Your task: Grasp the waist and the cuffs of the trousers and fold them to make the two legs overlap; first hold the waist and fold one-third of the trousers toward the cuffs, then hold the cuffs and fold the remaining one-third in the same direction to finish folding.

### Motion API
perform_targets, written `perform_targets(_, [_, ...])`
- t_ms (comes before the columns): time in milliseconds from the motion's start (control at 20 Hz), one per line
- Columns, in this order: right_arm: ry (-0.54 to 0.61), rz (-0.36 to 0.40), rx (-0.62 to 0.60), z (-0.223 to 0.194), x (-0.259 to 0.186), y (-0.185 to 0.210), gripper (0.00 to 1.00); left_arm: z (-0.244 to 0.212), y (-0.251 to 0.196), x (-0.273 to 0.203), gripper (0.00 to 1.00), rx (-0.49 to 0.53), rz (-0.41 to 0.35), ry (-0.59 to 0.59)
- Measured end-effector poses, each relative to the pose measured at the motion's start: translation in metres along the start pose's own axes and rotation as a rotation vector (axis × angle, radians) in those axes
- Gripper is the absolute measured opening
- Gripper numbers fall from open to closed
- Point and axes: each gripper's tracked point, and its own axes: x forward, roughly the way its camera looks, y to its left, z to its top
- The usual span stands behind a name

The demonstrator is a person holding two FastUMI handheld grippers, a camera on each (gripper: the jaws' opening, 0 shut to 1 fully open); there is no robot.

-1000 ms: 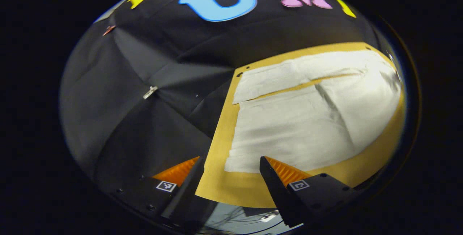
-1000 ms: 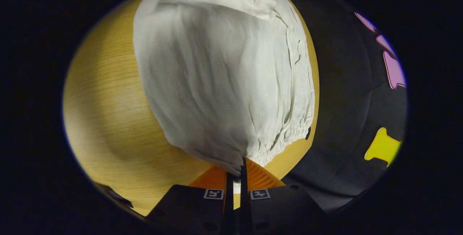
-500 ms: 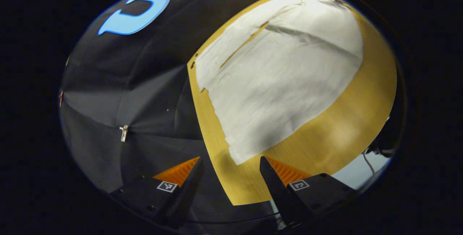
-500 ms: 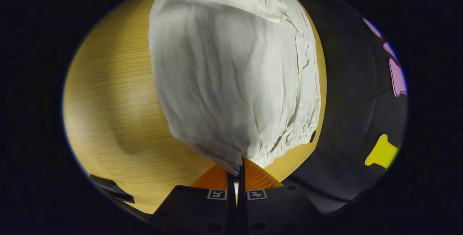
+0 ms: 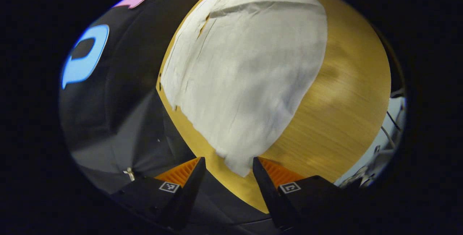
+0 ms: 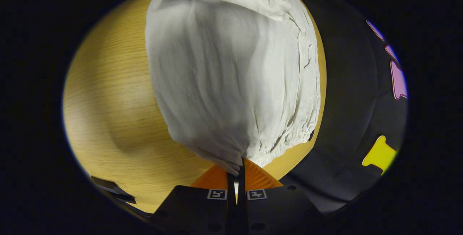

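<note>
Left gripper view: low at a cuff corner, facing along the trousers [image 5: 246, 79].
Right gripper view: close at the waist.
Shared: trousers, table [image 5: 347, 94].

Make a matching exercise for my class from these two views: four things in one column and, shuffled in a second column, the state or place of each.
Things
1. left hand-held gripper
2. right hand-held gripper
3. trousers
4. table

States
A. white, spread on the wood
B. shut on the gathered waist
C. wooden, under the cloth
D. open, with a cuff corner between its fingers

Pairs: 1-D, 2-B, 3-A, 4-C
</note>
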Motion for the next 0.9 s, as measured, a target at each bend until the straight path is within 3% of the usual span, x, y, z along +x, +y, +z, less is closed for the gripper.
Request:
perform_targets(50, [-0.003, -0.009, 0.011, 0.000, 0.000, 0.000, 0.05, 0.004, 0.004, 0.004, 0.84, 0.023, 0.008, -0.015])
perform_targets(100, [-0.005, -0.019, 0.026, 0.000, 0.000, -0.001, 0.05, 0.009, 0.007, 0.009, 0.73, 0.033, 0.017, -0.027])
perform_targets(150, [-0.007, -0.028, 0.038, 0.000, 0.000, -0.001, 0.05, 0.011, 0.011, 0.014, 0.75, 0.032, 0.020, -0.033])
perform_targets(250, [-0.011, -0.035, 0.036, 0.000, 0.000, -0.001, 0.05, 0.012, 0.014, 0.023, 0.67, 0.031, 0.008, -0.039])
perform_targets(350, [-0.021, -0.033, 0.035, 0.000, 0.000, 0.000, 0.05, 0.013, 0.015, 0.030, 0.52, 0.029, -0.010, -0.034])
perform_targets(400, [-0.022, -0.030, 0.038, -0.001, 0.000, -0.001, 0.05, 0.013, 0.014, 0.033, 0.34, 0.021, -0.026, -0.030])
perform_targets(450, [-0.023, -0.029, 0.040, -0.001, 0.000, 0.000, 0.05, 0.013, 0.012, 0.037, 0.42, 0.007, -0.043, -0.020])
perform_targets(500, [-0.025, -0.028, 0.040, -0.001, -0.001, -0.001, 0.05, 0.012, 0.013, 0.040, 0.21, -0.006, -0.051, -0.008])
perform_targets(550, [-0.027, -0.027, 0.040, -0.001, 0.000, -0.001, 0.05, 0.012, 0.014, 0.040, 0.13, -0.017, -0.051, 0.002])
perform_targets(600, [-0.028, -0.024, 0.042, -0.001, 0.000, -0.001, 0.15, 0.012, 0.016, 0.041, 0.07, -0.023, -0.042, 0.011])
perform_targets(650, [-0.030, -0.018, 0.053, -0.002, 0.001, -0.001, 0.05, 0.013, 0.018, 0.042, 0.06, -0.030, -0.031, 0.016])
perform_targets(900, [-0.043, 0.011, 0.094, -0.004, 0.001, -0.005, 0.05, 0.016, 0.025, 0.039, 0.06, -0.149, -0.034, 0.059])
